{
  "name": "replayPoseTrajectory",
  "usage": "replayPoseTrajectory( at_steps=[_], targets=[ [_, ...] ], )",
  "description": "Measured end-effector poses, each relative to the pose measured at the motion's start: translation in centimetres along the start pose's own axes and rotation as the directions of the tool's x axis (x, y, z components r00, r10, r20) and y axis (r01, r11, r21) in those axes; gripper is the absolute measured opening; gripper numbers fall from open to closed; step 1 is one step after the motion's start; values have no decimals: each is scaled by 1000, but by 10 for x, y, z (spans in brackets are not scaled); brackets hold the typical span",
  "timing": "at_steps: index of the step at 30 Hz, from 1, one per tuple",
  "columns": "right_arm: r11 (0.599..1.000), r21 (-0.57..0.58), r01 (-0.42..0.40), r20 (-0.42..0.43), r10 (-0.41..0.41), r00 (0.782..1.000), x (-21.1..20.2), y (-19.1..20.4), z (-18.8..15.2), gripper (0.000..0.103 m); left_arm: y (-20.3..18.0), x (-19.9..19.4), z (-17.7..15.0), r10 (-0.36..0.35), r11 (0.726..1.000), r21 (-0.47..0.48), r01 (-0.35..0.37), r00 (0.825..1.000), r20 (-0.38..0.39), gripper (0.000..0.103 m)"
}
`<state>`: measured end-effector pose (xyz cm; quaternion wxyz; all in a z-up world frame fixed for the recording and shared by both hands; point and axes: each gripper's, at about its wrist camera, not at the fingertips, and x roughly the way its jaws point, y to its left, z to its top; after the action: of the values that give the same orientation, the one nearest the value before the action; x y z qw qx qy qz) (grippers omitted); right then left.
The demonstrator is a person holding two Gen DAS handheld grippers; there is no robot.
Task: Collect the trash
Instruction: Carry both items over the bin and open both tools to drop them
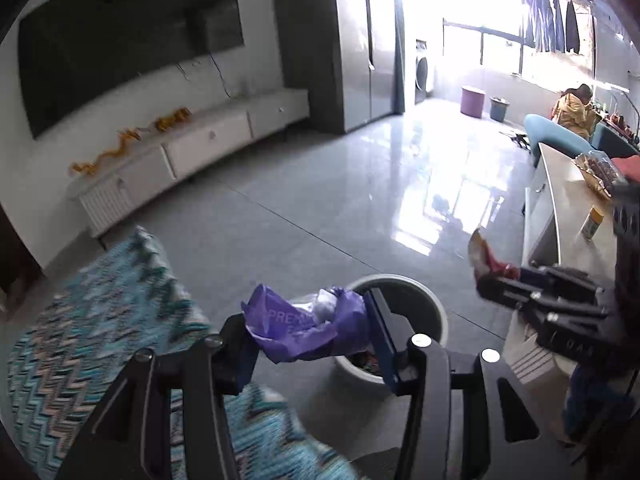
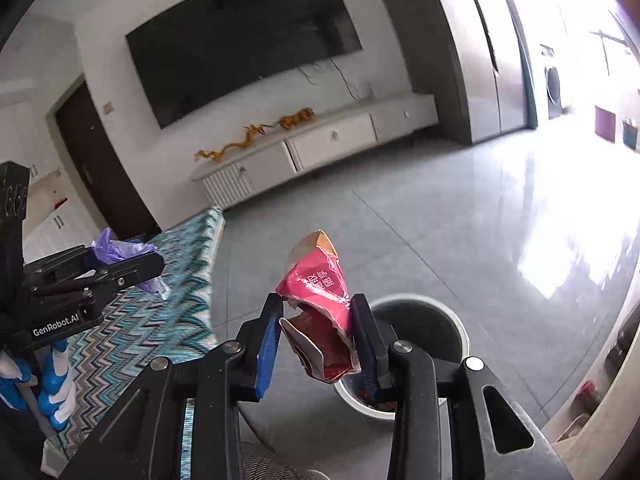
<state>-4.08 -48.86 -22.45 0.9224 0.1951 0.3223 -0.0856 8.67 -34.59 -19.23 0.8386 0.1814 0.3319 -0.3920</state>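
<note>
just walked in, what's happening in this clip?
A person is collecting trash with two handheld grippers. The left gripper is shut on a crumpled purple wrapper, and the right gripper is shut on a torn red snack bag. Both are held above a white trash bin on the tiled floor, beside a zigzag rug. Neither piece has been dropped yet.

wall tv above white cabinet; glossy grey floor, sunlit.
</note>
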Motion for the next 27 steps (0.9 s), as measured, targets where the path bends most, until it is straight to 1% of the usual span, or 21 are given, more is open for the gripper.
replayPoseTrajectory(
  at_steps=[2, 4, 9, 11, 13, 14, 15, 16, 18, 22, 25, 27],
  targets=[
    [999, 32, 7, -28, -7, 1000, 16, -15, -3, 34, -6, 32, 7, -55, 998, -21, 54, 997, -49, 48],
    [998, 62, 17, -63, -13, 998, 37, -33, -3, 35, -11, 64, 14, -92, 995, -51, 87, 992, -91, 48],
    [990, 130, 54, -154, -34, 988, 87, -65, -14, 35, -19, 128, 19, -114, 992, -76, 102, 980, -164, 48],
    [986, 151, 75, -190, -46, 981, 105, -77, -18, 35, -21, 145, 19, -139, 987, -102, 122, 974, -178, 49],
    [981, 168, 99, -219, -60, 974, 120, -87, -23, 36, -20, 160, 20, -180, 978, -144, 154, 964, -193, 56],
    [979, 172, 108, -230, -67, 971, 126, -91, -25, 39, -19, 166, 22, -193, 973, -164, 162, 962, -195, 61],
    [977, 176, 123, -242, -78, 967, 132, -96, -27, 50, -18, 171, 23, -203, 970, -176, 170, 960, -194, 65],
    [974, 179, 137, -251, -89, 964, 136, -98, -29, 60, -18, 175, 25, -217, 966, -185, 182, 957, -193, 67],
    [970, 190, 151, -262, -98, 960, 144, -103, -31, 61, -19, 179, 28, -228, 962, -196, 190, 954, -193, 70],
    [962, 208, 177, -272, -117, 955, 141, -108, -36, 62, -16, 173, 27, -233, 959, -207, 195, 956, -177, 71],
    [960, 214, 180, -258, -123, 958, 131, -101, -33, 63, -16, 162, 29, -212, 963, -202, 178, 964, -160, 71],
    [961, 213, 175, -237, -122, 964, 120, -96, -30, 63, -12, 148, 30, -189, 967, -200, 159, 972, -138, 72]
  ],
)
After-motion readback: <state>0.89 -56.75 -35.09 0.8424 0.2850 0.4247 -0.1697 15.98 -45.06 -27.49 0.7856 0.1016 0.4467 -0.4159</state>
